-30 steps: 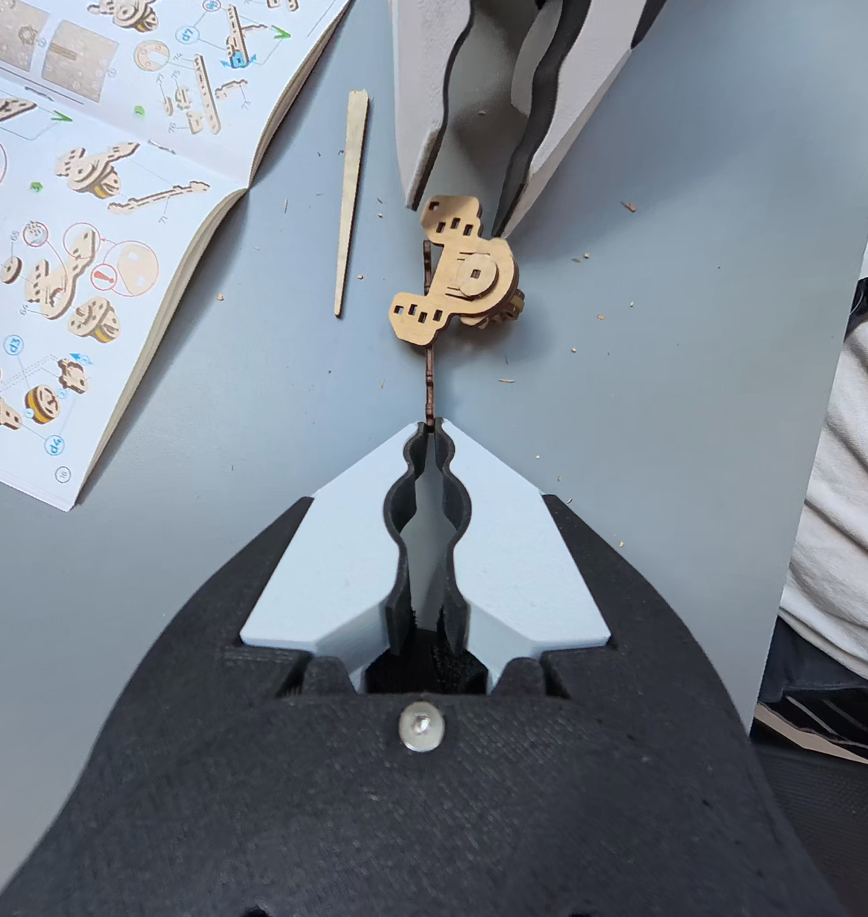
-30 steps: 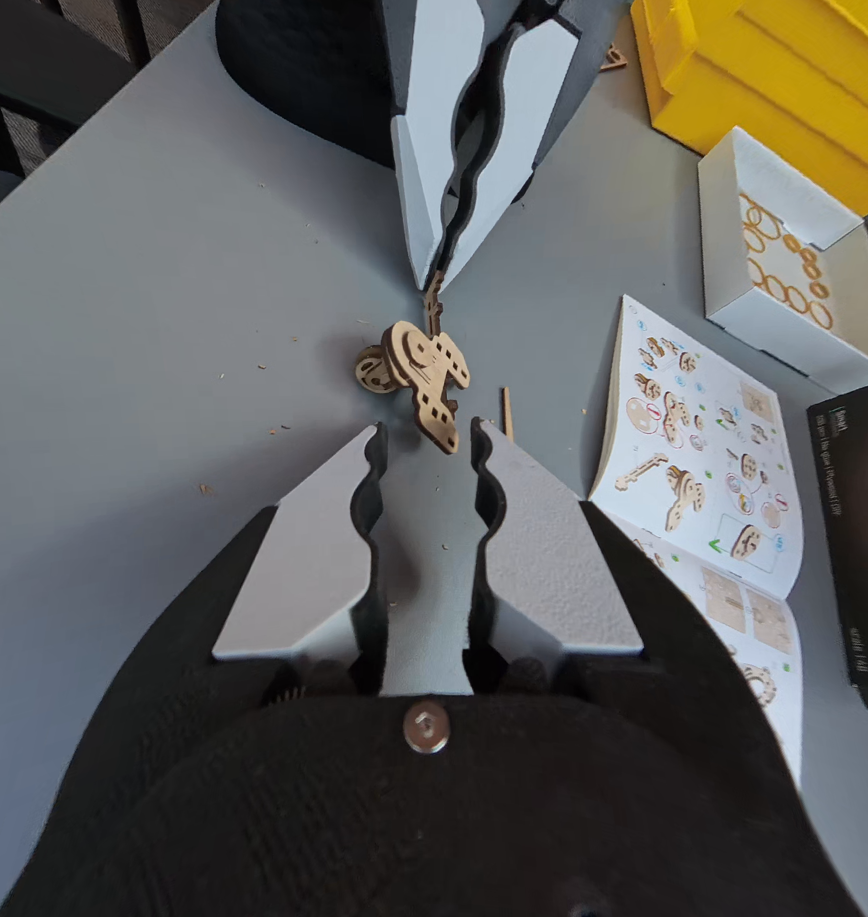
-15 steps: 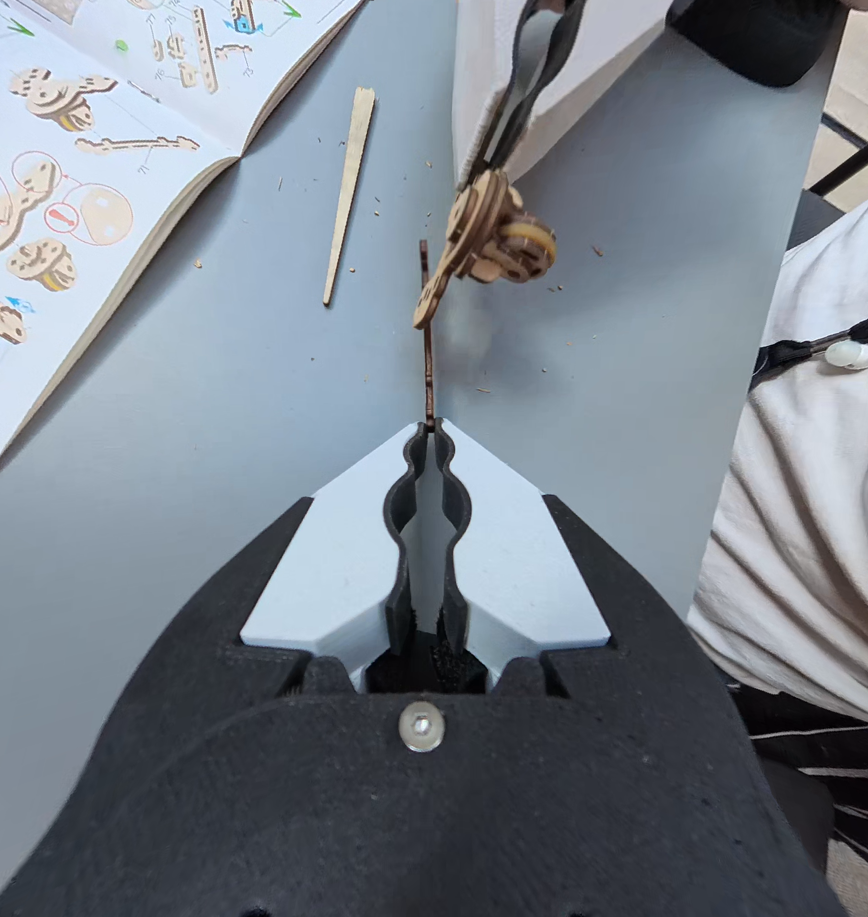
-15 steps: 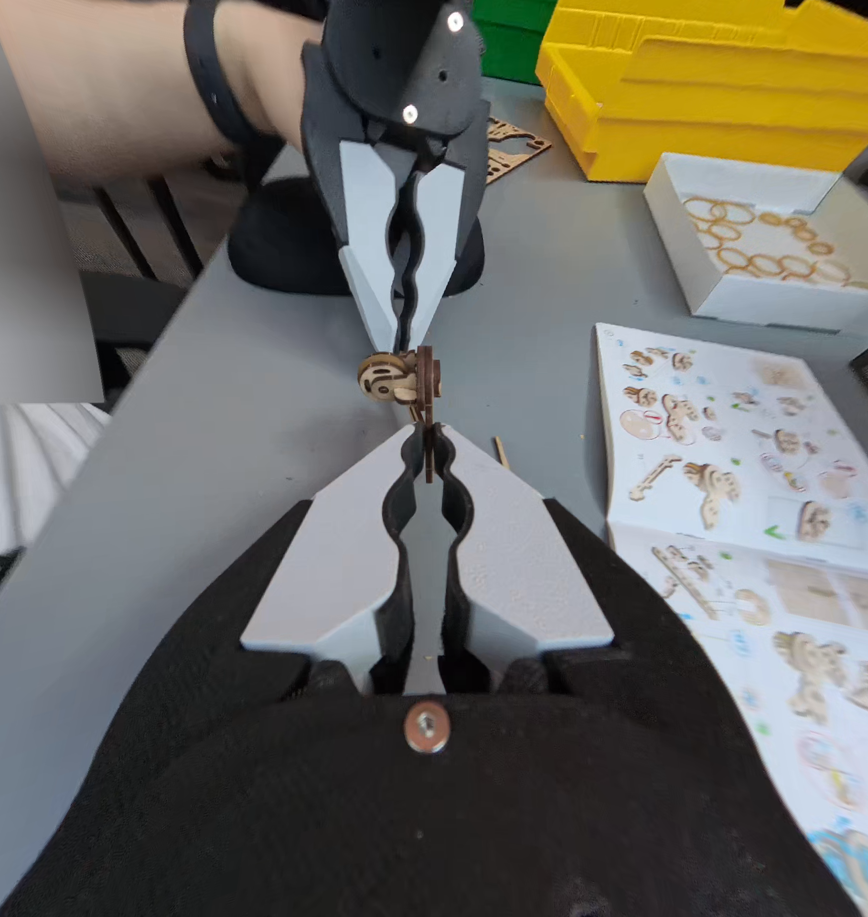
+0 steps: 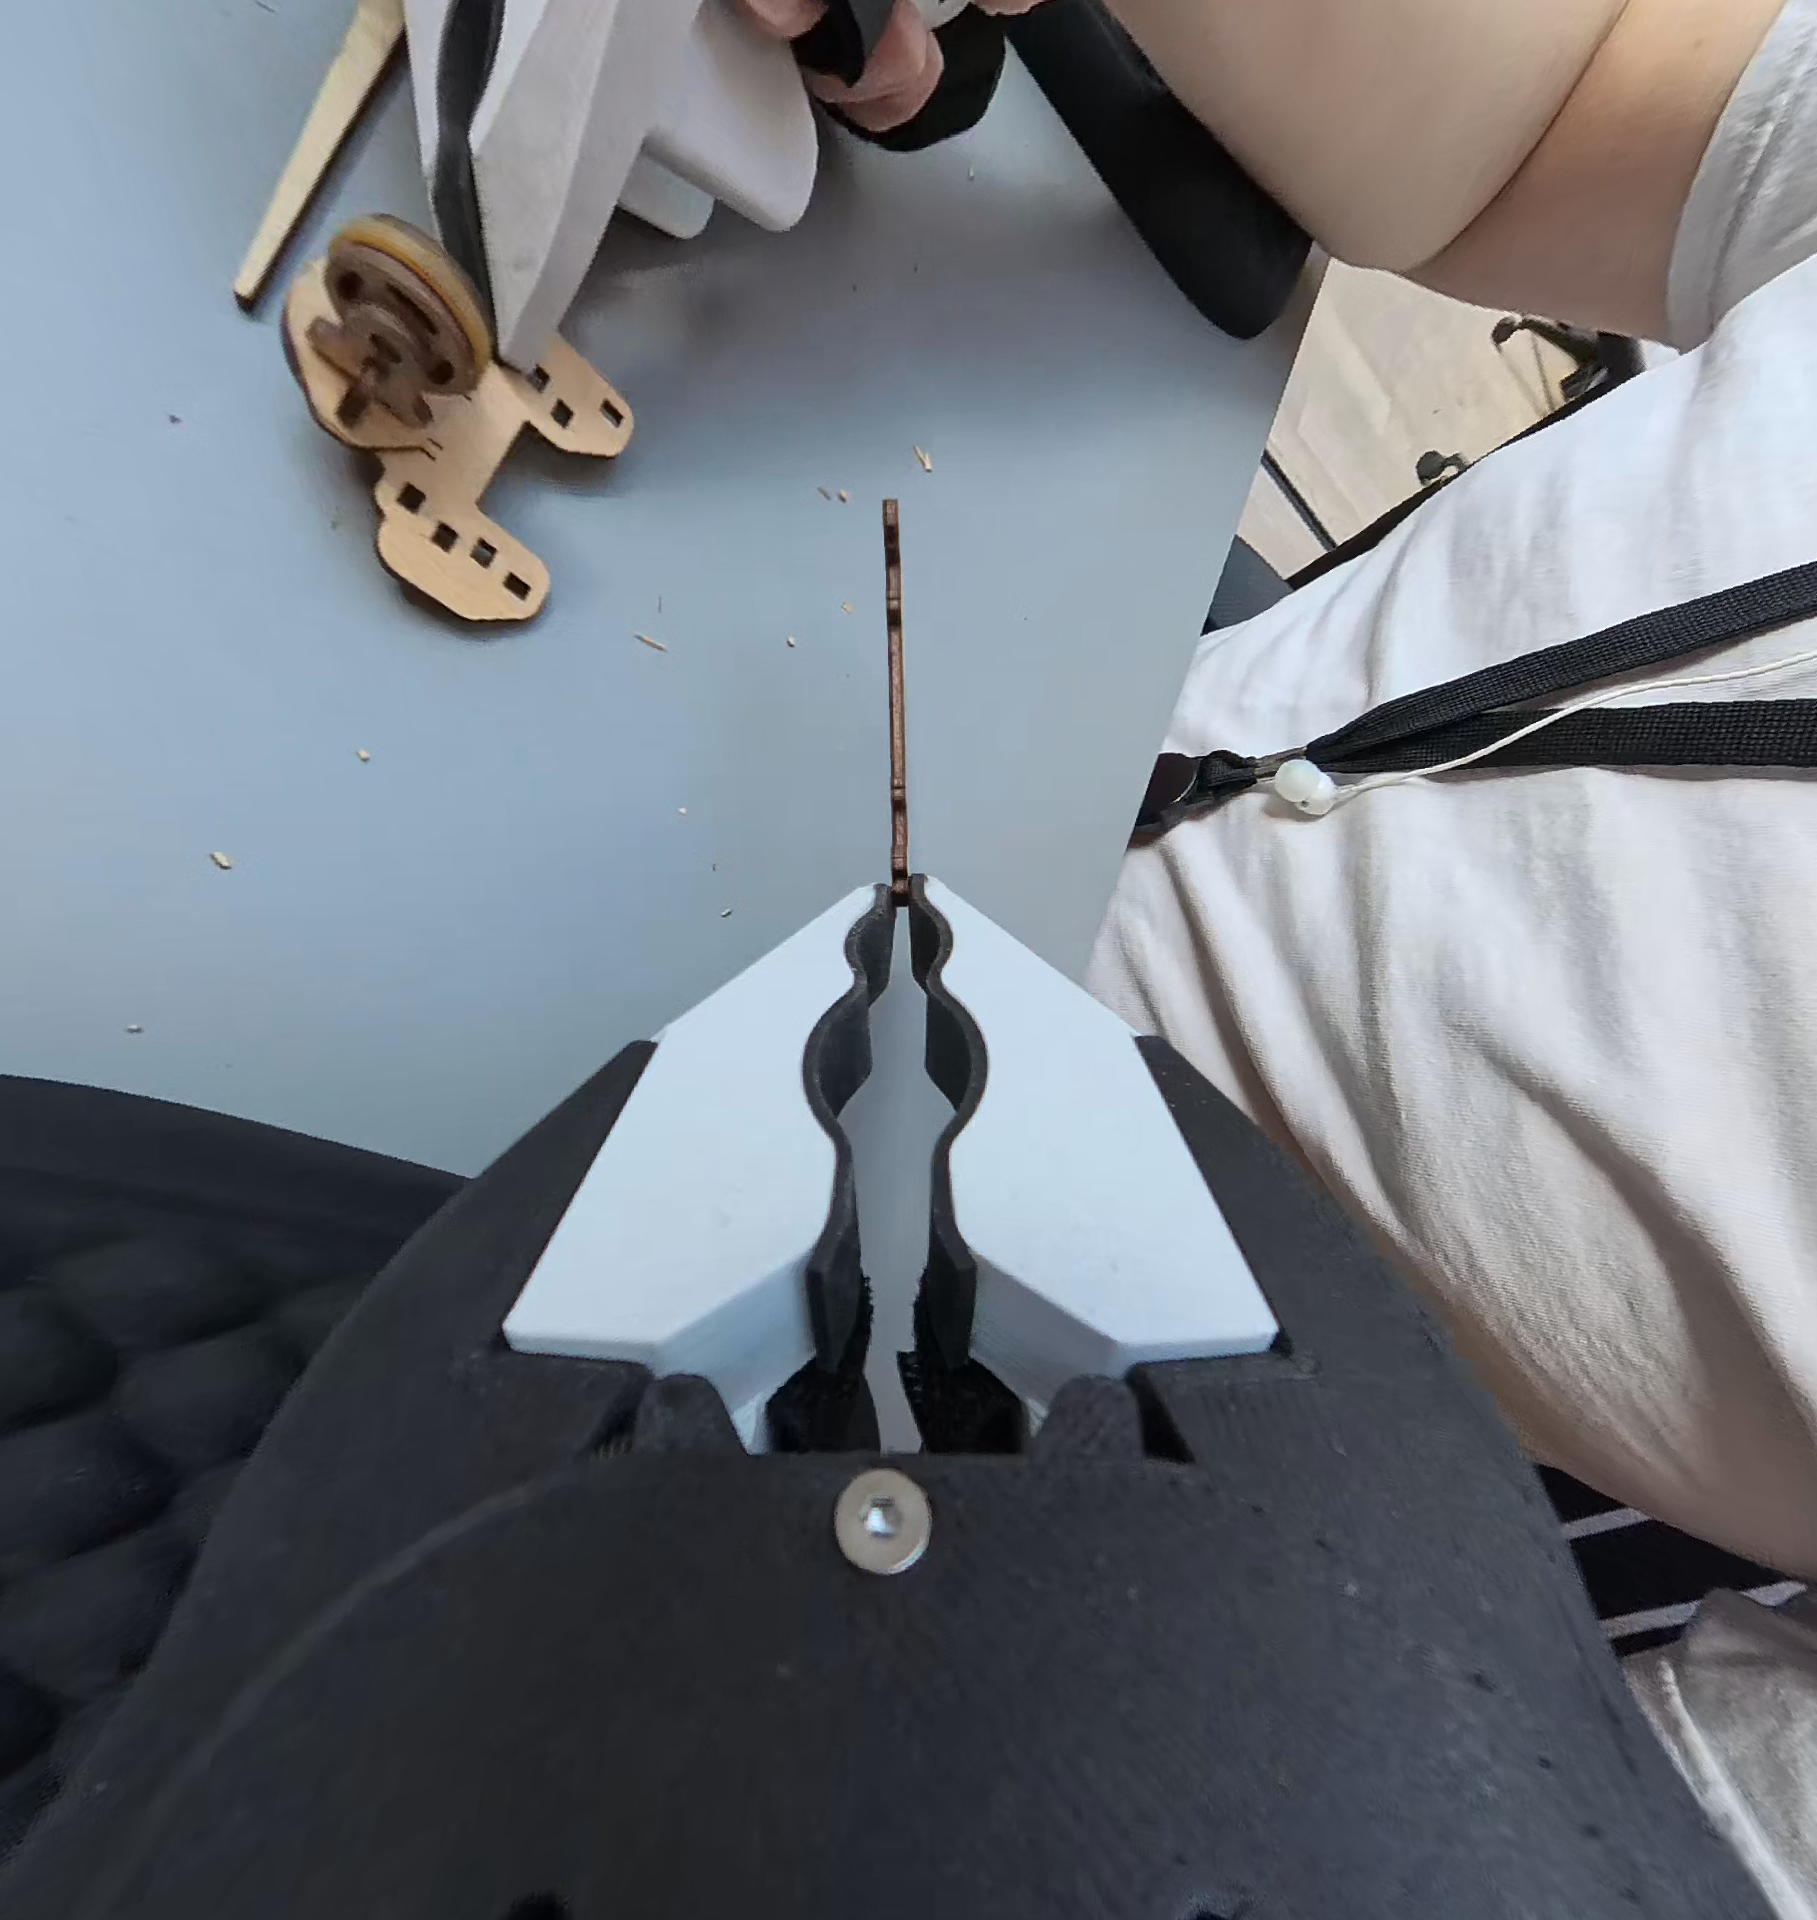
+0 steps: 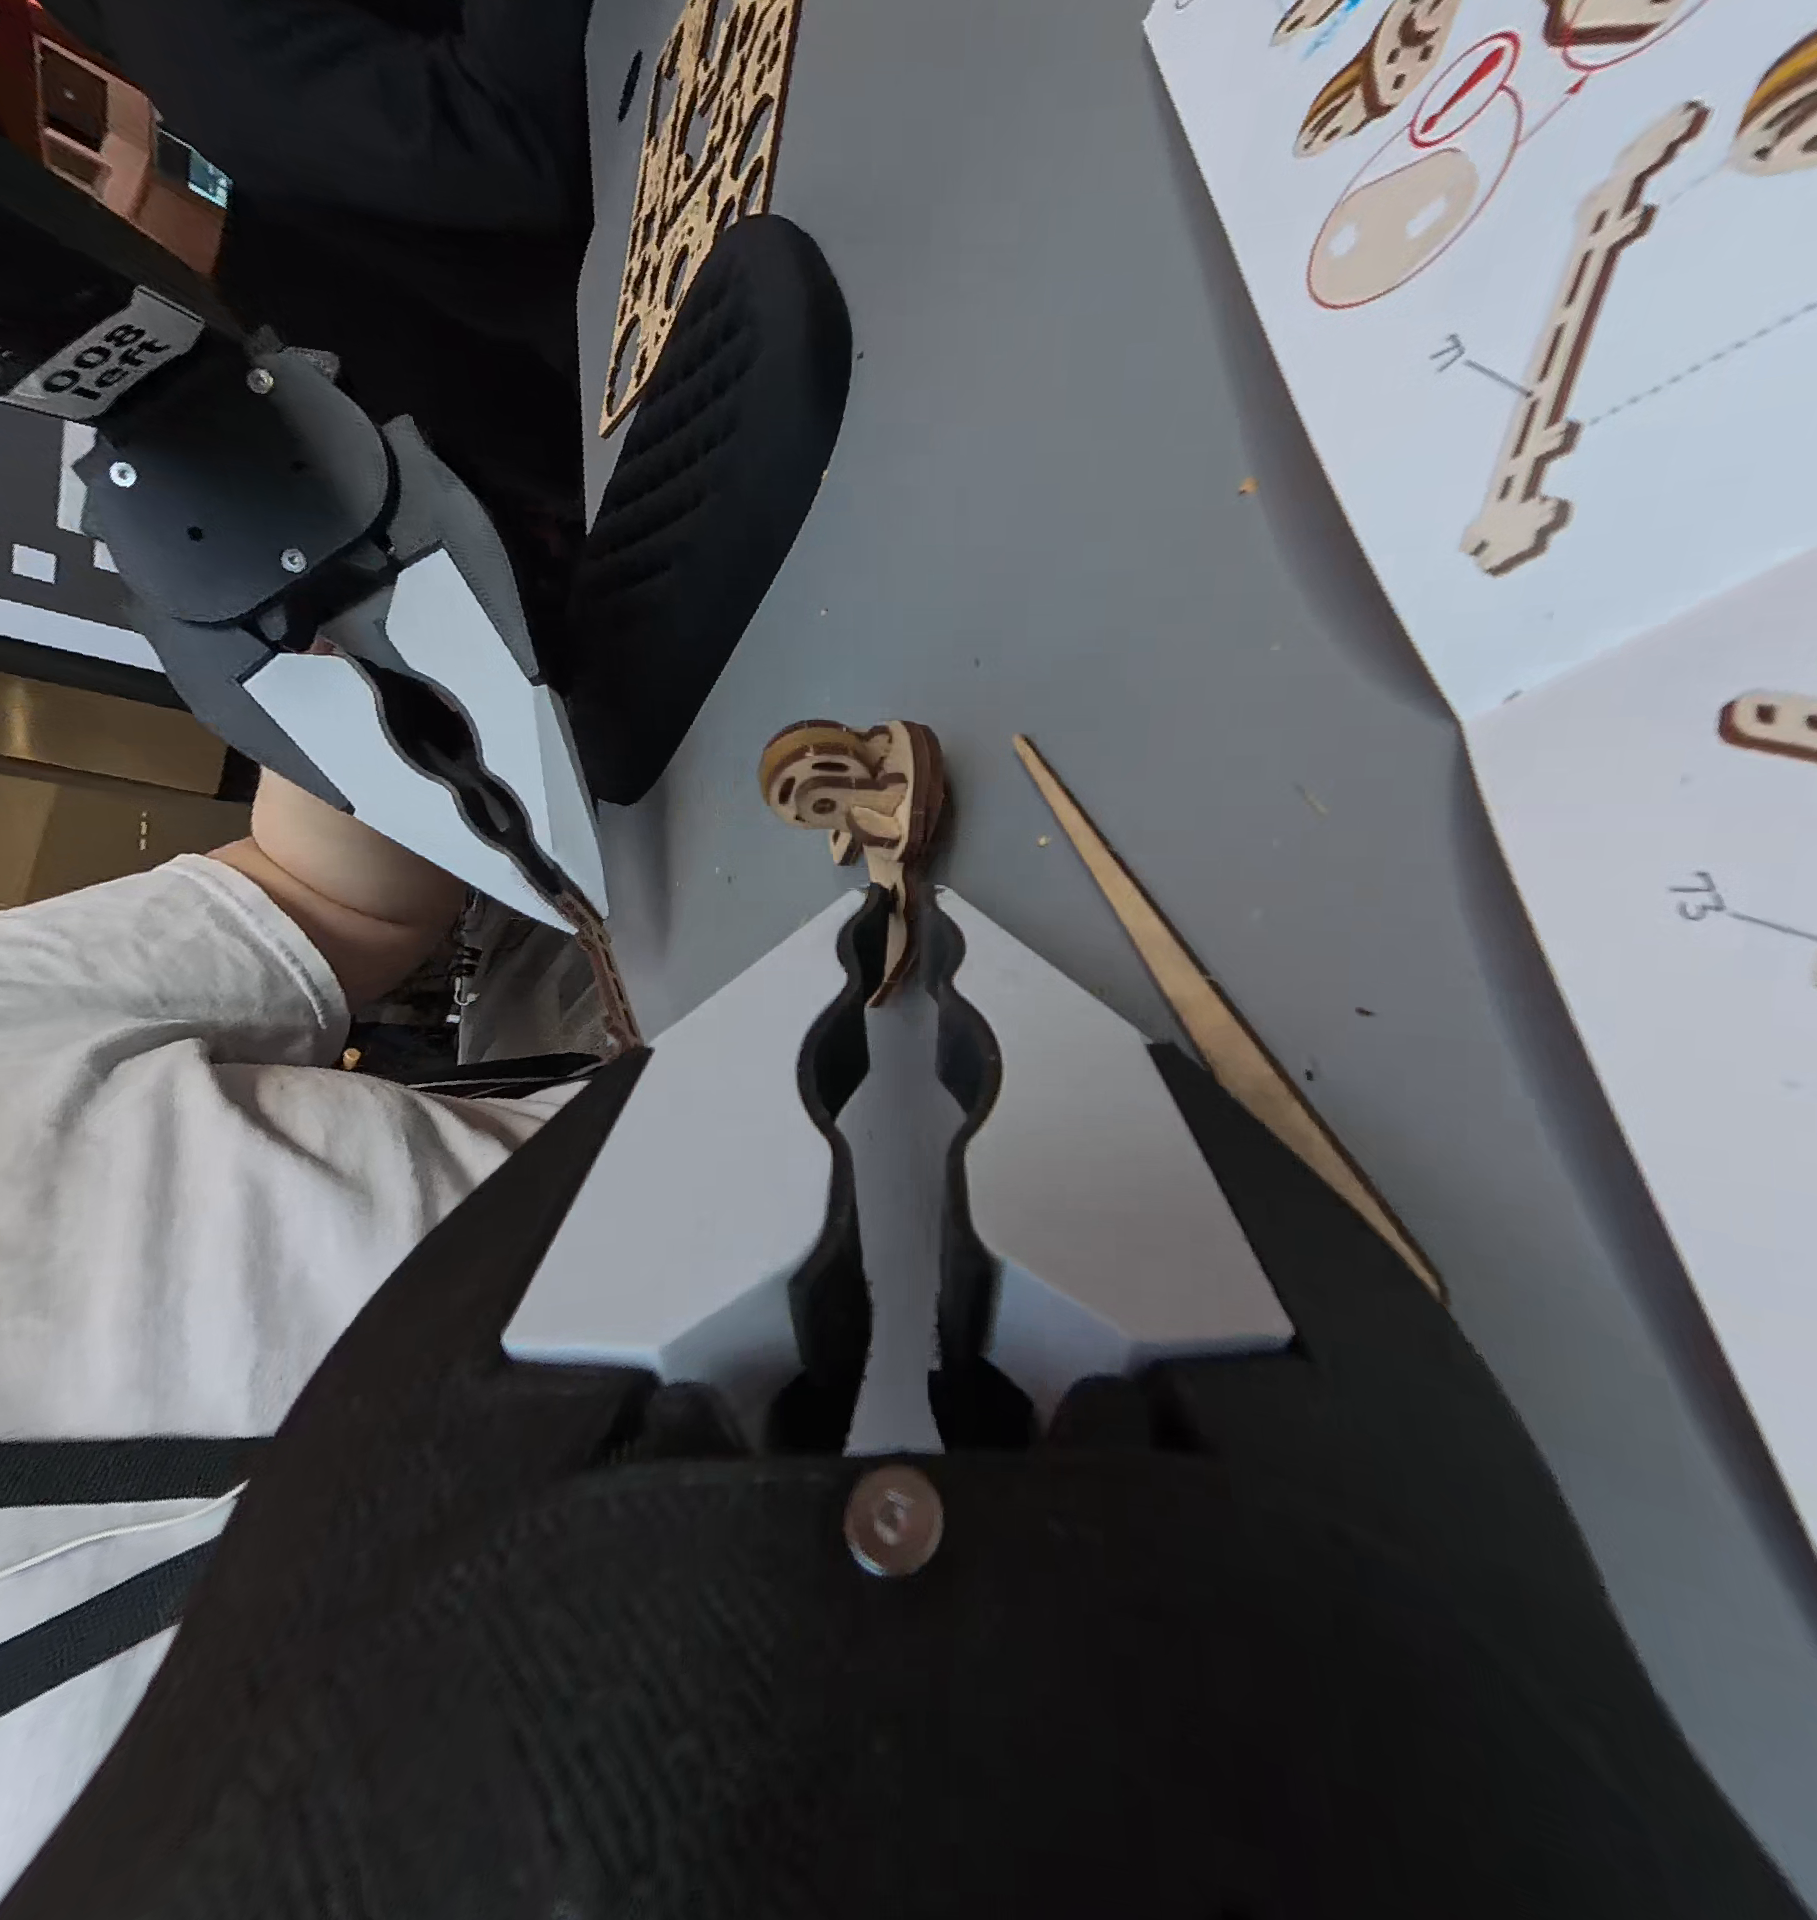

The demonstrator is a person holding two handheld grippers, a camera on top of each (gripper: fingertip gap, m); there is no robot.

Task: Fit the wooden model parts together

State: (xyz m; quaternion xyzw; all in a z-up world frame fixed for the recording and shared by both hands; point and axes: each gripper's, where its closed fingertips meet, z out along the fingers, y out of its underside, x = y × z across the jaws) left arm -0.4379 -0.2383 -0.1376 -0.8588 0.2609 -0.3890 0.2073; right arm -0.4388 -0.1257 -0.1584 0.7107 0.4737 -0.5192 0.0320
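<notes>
Wooden parts, two: strip (image 5: 895, 686) pinched in left hand-held gripper (image 5: 903, 891), assembly (image 6: 862, 800) clamped in right hand-held gripper (image 6: 899, 914), above counter (image 5: 260, 831).

Grey table (image 5: 468, 831) under even light; pale wood-tone floor (image 5: 1330, 384) beyond its edge.

grey table (image 5: 260, 831) bearing wood crumbs (image 5: 220, 859), tapered stick (image 6: 1195, 997), open booklet (image 6: 1662, 727).

My white shirt (image 5: 1455, 1039) fills the right of the frame, a black lanyard strap (image 5: 1610, 727) across it; wood crumbs (image 5: 655, 642) dot the grey tabletop (image 5: 260, 727).
</notes>
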